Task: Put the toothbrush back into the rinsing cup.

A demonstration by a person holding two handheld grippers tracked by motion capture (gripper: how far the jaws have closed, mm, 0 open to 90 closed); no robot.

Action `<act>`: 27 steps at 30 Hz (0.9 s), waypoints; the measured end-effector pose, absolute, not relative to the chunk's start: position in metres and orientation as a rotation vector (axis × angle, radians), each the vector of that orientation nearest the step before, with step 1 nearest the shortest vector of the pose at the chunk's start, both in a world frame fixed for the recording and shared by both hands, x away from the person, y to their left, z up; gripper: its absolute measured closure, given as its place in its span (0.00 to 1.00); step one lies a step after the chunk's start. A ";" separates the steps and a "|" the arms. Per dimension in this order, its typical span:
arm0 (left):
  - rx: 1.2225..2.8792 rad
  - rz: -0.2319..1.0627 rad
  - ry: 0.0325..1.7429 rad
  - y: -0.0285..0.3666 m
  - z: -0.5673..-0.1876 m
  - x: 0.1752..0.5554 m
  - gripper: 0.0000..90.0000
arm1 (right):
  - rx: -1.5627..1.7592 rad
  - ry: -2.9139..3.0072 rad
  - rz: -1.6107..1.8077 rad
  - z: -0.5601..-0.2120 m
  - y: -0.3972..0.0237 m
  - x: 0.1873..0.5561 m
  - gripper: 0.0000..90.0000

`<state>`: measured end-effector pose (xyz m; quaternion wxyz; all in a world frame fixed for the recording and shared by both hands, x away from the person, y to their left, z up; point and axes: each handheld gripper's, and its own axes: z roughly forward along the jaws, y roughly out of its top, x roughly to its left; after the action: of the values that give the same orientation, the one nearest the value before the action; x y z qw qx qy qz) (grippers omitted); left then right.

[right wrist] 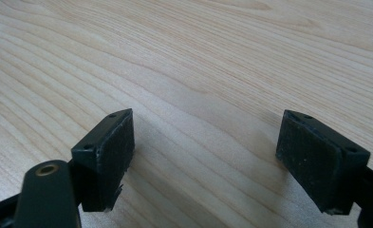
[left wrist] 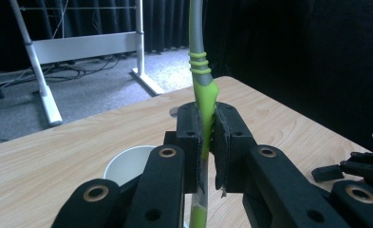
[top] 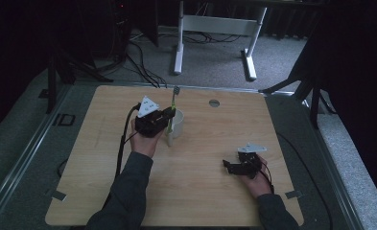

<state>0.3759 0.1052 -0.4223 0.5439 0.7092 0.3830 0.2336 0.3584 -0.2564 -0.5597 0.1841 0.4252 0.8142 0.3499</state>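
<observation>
Clamping the upright green-and-grey plastic toothbrush in our left gripper, we are holding it just beside the white round cup. We are resting our right gripper with its jaws spread wide over the light wooden table, gripping nothing.

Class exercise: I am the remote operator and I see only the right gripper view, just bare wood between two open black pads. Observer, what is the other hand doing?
Observer: The left gripper is shut on a green toothbrush, holding it upright.
Operator: Is anything near that toothbrush?
Observer: Yes, a white cup stands on the table right beside the toothbrush, with the handle's lower end just outside the cup's near rim in the high view.
Operator: And where is my gripper relative to all that?
Observer: The right gripper rests low near the table's near right part, open, well apart from the cup.
</observation>
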 end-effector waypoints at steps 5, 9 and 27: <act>1.672 0.563 0.907 0.104 -0.424 0.377 0.91 | 1.198 2.296 0.986 -0.560 -0.256 0.358 0.22; 1.671 0.574 0.912 0.105 -0.425 0.379 0.91 | 1.197 2.296 0.987 -0.560 -0.256 0.358 0.22; 1.632 0.582 0.916 0.110 -0.433 0.382 0.91 | 1.197 2.296 0.986 -0.560 -0.256 0.358 0.22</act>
<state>0.3819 0.1095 -0.4330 0.5571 0.6915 0.3880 0.2467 0.3584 -0.2565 -0.5597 0.1844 0.4247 0.8144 0.3499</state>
